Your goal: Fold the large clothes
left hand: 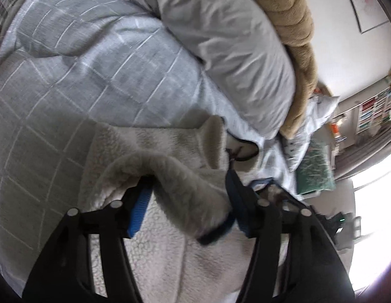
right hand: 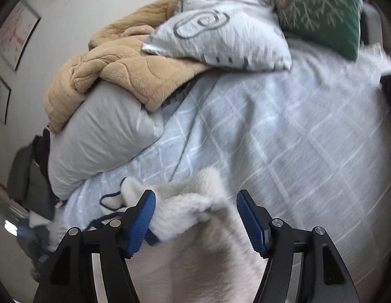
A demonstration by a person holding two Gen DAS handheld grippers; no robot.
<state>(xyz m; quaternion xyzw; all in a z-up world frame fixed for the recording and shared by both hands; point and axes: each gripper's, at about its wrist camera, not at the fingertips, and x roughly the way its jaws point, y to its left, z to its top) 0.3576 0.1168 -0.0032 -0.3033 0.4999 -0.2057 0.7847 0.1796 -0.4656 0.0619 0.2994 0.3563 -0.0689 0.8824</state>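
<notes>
**Fleece jacket on the bed, both grippers released**

A bed cover (left hand: 77,80), pale blue-grey with a white grid, fills most of both views; in the left wrist view it spreads from 12 o'clock round to 8 o'clock; in the right wrist view (right hand: 283,136) it runs from the centre out to 3 o'clock. A grey pillow (left hand: 233,50) lies on it at 1 o'clock in the left view and at 9 o'clock in the right view (right hand: 99,139); a tan blanket (right hand: 119,68) is heaped over that pillow, toward 10 o'clock in the right view; in the left view (left hand: 294,25) it curves along the pillow's far edge. A white patterned pillow (right hand: 220,32) sits at 12 o'clock in the right view, touching the blanket; a green cushion (right hand: 321,12) lies just beside it at 1 o'clock.

The cream fleece jacket (left hand: 175,240) lies on the cover at 6 o'clock in the left view, a fold of it humped up between the fingers; its dark-edged collar is near 3 o'clock of centre. In the right view the jacket (right hand: 185,209) sits at 6 o'clock, a dark cord trailing from it toward 8 o'clock.

The left gripper (left hand: 188,192) is released, jaws spread, the fold rising loose between them; the right gripper (right hand: 195,204) is likewise released, with fleece between the blue pads (right hand: 142,222) and resting against the left one; the other pad stands clear of it.
</notes>
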